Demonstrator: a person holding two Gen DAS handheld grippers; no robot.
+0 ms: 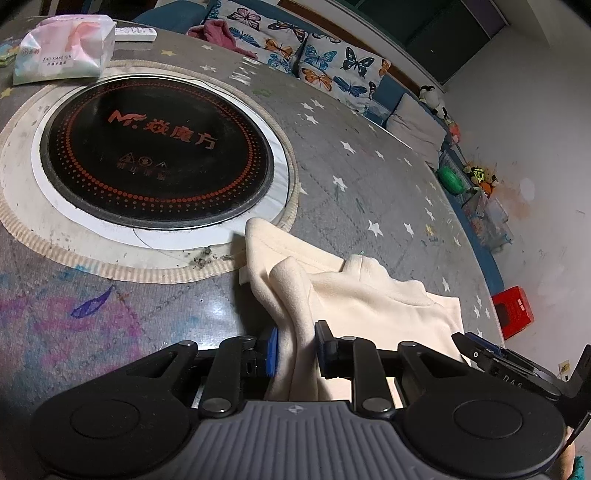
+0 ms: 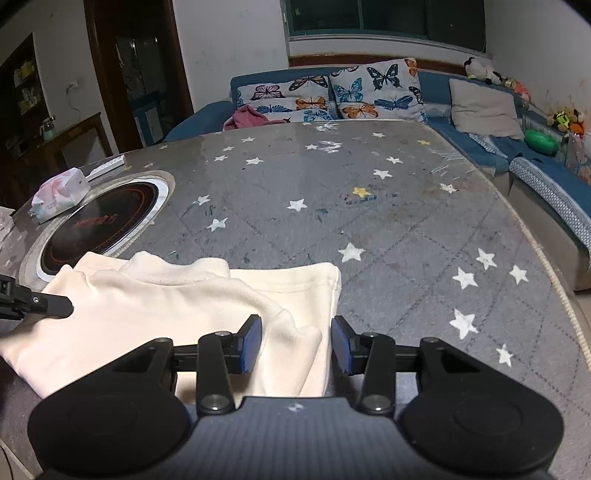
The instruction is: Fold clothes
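Note:
A cream fleece garment [image 1: 369, 295] lies partly folded on the grey star-patterned table cover [image 2: 369, 206]. My left gripper [image 1: 295, 350] is shut on a bunched fold at the garment's left side, and cloth fills the narrow gap between its blue pads. In the right wrist view the garment [image 2: 166, 302] spreads to the left, with one layer folded over. My right gripper [image 2: 295, 343] stands open at the right-hand corner. The cloth lies loose between its jaws, clear of the pads. The left gripper's fingertip [image 2: 55, 304] shows at the left edge.
A round black induction hob [image 1: 159, 155] is set in the table behind the garment. A tissue pack [image 1: 62, 48] and a white remote [image 1: 135, 34] lie beyond it. A blue sofa with butterfly cushions [image 2: 369, 92] runs along the far side. A red box [image 1: 513, 310] sits on the floor.

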